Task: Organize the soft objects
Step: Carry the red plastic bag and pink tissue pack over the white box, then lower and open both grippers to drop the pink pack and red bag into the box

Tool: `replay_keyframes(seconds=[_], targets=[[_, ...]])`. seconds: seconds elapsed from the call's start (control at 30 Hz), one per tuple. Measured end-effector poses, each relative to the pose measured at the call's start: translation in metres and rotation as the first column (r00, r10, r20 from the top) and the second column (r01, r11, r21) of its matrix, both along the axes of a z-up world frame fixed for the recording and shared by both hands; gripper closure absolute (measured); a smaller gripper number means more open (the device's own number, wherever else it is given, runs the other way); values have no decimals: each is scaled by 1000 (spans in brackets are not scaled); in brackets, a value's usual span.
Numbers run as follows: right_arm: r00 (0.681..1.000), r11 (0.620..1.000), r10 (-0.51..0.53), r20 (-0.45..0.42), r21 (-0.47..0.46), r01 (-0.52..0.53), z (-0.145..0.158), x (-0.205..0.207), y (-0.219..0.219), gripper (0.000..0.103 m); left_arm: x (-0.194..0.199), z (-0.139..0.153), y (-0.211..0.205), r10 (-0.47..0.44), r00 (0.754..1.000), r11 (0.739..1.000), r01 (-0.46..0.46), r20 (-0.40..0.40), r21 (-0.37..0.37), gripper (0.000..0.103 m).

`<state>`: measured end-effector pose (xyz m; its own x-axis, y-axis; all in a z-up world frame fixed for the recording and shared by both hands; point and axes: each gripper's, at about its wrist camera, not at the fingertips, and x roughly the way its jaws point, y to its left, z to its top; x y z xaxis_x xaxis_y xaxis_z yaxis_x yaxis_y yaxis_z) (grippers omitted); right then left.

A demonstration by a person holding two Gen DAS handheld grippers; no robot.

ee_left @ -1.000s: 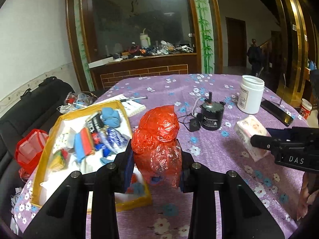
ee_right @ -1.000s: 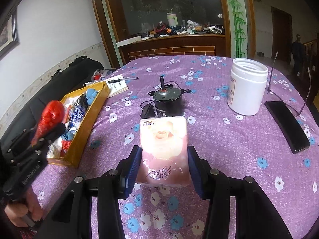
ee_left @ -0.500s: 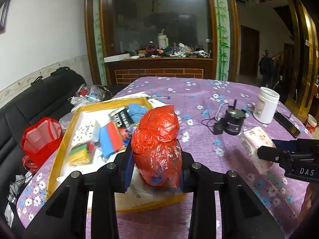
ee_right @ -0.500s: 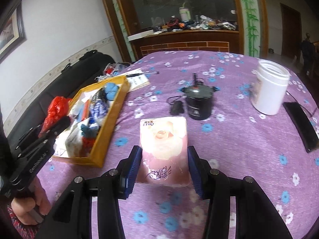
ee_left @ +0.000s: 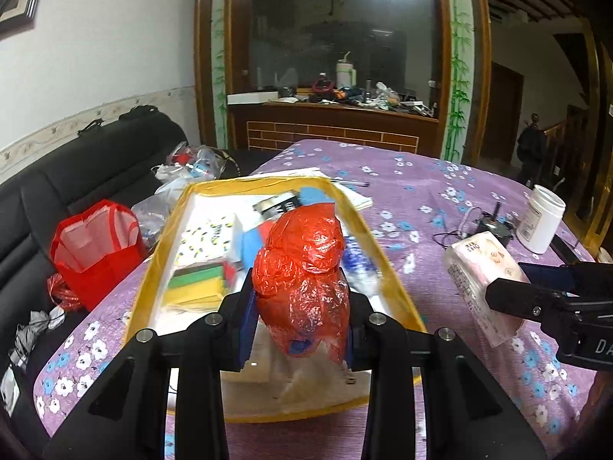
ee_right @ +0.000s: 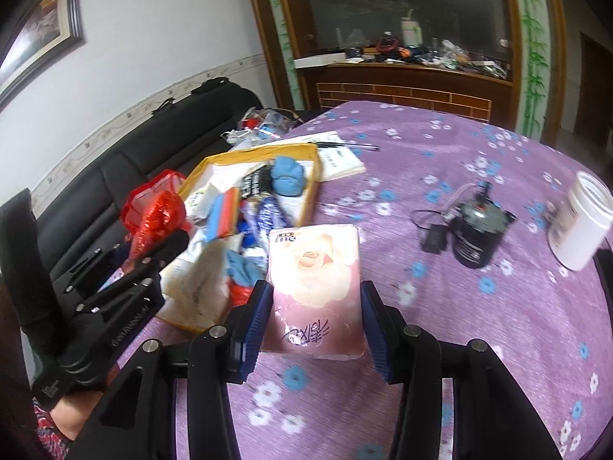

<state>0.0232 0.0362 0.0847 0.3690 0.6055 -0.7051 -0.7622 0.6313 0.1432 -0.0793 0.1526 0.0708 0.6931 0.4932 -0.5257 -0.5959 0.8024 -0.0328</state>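
Note:
My left gripper (ee_left: 300,306) is shut on a crumpled red plastic bag (ee_left: 304,276) and holds it above the near end of the yellow-rimmed box (ee_left: 387,268). The box holds sponges, blue cloths and packets. My right gripper (ee_right: 312,316) is shut on a pink tissue pack (ee_right: 316,287), held above the purple tablecloth just right of the box (ee_right: 310,195). The tissue pack also shows at the right of the left wrist view (ee_left: 479,268), and the red bag at the left of the right wrist view (ee_right: 155,222).
A black motor with a cable (ee_right: 477,235), a white jar (ee_right: 580,226) and a booklet with a pen (ee_right: 339,155) lie on the table. A black sofa (ee_left: 76,191) with a red bag (ee_left: 94,249) stands left of the table.
Both grippers have moved left toward the box with their loads. The red bag now hangs over the box's near end, and the tissue pack is close to the box's right rim.

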Motion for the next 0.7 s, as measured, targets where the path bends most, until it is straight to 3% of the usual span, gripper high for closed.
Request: replay_keyframes(seconds=[0.47, 0.7], targets=[[996, 997, 72, -46, -31, -74, -7, -3, 74, 55, -29, -23, 65, 112, 994, 988, -111, 2, -110, 70], [993, 994, 96, -74, -46, -100, -12, 7, 115, 55, -20, -22, 75, 96, 995, 987, -98, -16, -129, 70]])
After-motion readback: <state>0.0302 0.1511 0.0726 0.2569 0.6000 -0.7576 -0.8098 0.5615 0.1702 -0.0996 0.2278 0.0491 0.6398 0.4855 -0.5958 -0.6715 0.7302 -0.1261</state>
